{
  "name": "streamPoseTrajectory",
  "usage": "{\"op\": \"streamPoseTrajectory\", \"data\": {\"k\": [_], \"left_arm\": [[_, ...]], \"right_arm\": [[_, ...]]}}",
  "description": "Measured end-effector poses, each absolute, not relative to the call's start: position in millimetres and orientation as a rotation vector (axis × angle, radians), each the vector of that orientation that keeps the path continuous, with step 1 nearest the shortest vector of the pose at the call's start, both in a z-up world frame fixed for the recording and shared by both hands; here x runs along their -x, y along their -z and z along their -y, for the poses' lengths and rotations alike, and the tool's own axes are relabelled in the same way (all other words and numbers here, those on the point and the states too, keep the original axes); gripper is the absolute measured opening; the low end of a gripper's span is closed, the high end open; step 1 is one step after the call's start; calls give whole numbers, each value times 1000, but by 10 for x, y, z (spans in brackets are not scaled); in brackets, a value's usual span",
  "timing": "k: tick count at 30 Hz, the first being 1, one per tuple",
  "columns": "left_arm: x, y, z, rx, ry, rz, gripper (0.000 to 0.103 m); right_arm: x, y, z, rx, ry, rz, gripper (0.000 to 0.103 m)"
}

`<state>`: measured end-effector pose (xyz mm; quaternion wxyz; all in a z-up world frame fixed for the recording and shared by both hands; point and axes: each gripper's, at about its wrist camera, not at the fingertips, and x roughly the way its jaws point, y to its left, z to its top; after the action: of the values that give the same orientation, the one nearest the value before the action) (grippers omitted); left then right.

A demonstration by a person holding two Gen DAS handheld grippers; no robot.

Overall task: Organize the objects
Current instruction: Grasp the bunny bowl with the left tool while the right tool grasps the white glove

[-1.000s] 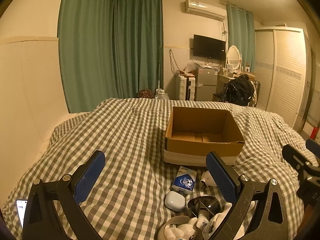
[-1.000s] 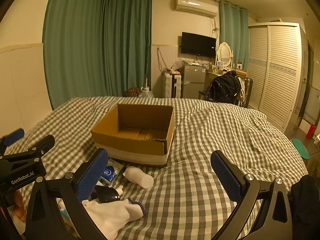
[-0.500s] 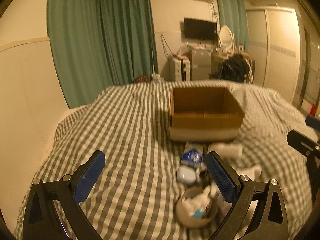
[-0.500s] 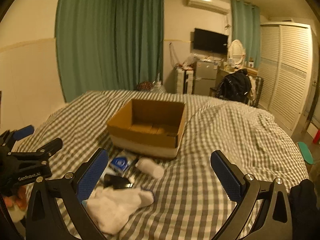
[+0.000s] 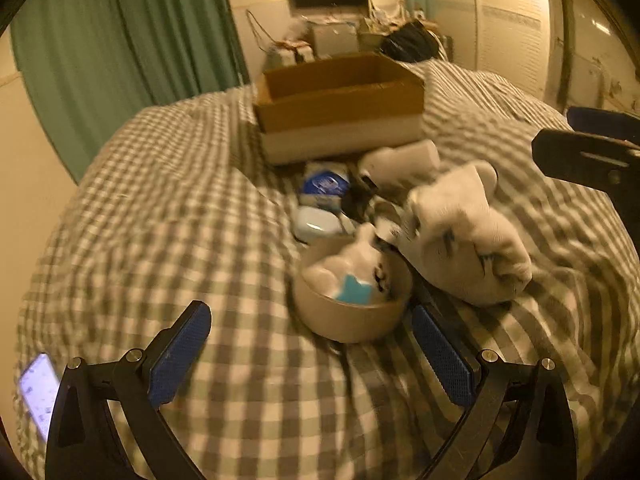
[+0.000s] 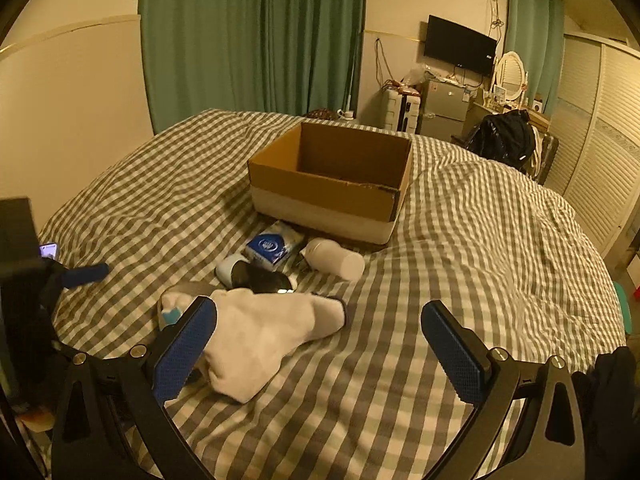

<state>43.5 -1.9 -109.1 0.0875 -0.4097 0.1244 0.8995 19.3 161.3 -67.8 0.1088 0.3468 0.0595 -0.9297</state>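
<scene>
Looking along the left gripper, both blue pads are spread wide with nothing between them, and the tan bowl sits just beyond the gap, already stuffed with small pale items. The picture is smeared, so what those items are I cannot tell. Risk number one: a wide claw closing on a loaded bowl on soft bedding could tip it and spill the lot. Just right of the bowl lies the white cloth; beyond it a pale case, a blue-and-white packet and a white bottle on its side, then the cardboard box at the far end, open and apparently empty.

Over to the right wrist view: sharp picture, right gripper equally spread, holding nothing. Here the cloth touches the left pad, so a snag is possible if that claw sweeps sideways. This view shows what the other blurs: a shiny black object beside the case, and the bottle lying free on the checked bedspread, liable to roll if nudged. The bowl is almost hidden behind the cloth here, while the lit phone shows far left in both views.
</scene>
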Motion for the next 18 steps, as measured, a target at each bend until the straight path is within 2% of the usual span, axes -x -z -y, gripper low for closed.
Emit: {"op": "streamPoseTrajectory", "data": {"k": [6, 11, 13, 14, 16, 18], "left_arm": [[-371, 1251, 17, 1255, -2657, -362, 103], [-335, 1280, 30, 1267, -2646, -352, 103], [-306, 1283, 19, 1273, -2641, -365, 103], [-294, 1291, 5, 1276, -2637, -374, 103], [-261, 1303, -42, 1280, -2622, -396, 103], [-204, 1319, -92, 1293, -2598, -411, 103]], "right_arm": [[-166, 842, -1451, -1084, 2627, -158, 98], [8, 1178, -1292, -1217, 2472, -115, 81], [58, 1278, -1274, -1242, 2422, -84, 66], [63, 1304, -1268, -1251, 2412, -74, 65], [40, 1268, -1294, -1232, 2412, -64, 52], [-1, 1212, -1333, -1202, 2418, -56, 44]]}}
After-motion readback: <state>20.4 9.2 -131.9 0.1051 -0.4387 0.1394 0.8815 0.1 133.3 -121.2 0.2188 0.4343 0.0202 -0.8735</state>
